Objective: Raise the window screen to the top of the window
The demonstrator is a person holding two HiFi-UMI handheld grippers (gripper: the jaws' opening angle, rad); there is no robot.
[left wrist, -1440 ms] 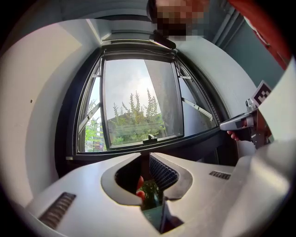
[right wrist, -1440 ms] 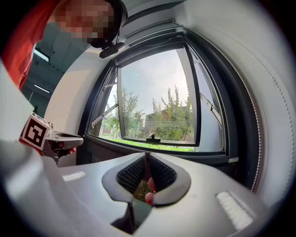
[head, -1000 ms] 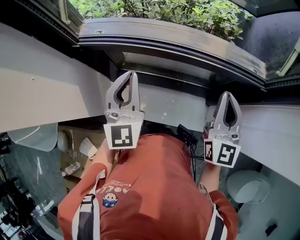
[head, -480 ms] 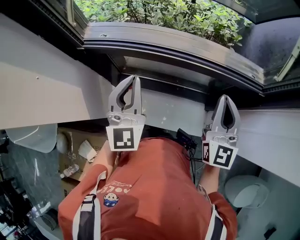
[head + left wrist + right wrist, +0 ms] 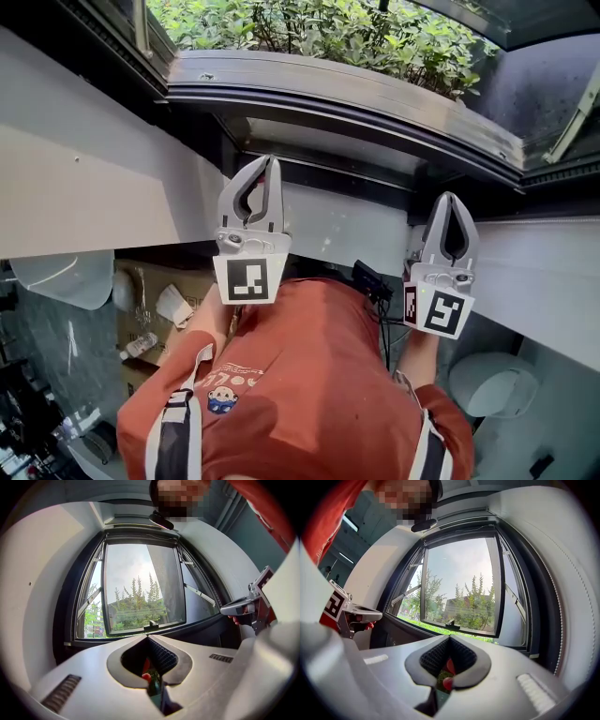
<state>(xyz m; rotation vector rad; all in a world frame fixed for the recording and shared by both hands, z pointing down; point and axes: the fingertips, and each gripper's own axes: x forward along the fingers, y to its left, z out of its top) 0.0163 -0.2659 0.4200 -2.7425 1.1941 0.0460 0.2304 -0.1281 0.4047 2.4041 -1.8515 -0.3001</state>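
Note:
A dark-framed window (image 5: 356,105) lies ahead, and its glass sash (image 5: 140,588) is swung outward with a small handle (image 5: 151,623) on its lower rail. I cannot make out the screen itself in any view. My left gripper (image 5: 267,164) is shut and empty, held level in front of the white wall below the sill. To its right, my right gripper (image 5: 452,199) is likewise shut and empty, at about the same height. In the left gripper view the shut jaws (image 5: 148,637) point at the sash handle. In the right gripper view they (image 5: 449,637) point at the same handle (image 5: 450,622).
White wall panels (image 5: 84,178) flank the window recess on both sides. Green shrubs (image 5: 309,28) grow outside beyond the sill. Below are the person's orange shirt (image 5: 300,375), a cardboard box (image 5: 155,281) at the left and a white round object (image 5: 492,380) at the right.
The head view has shifted slightly. Both grippers stay shut and in the same place before the window.

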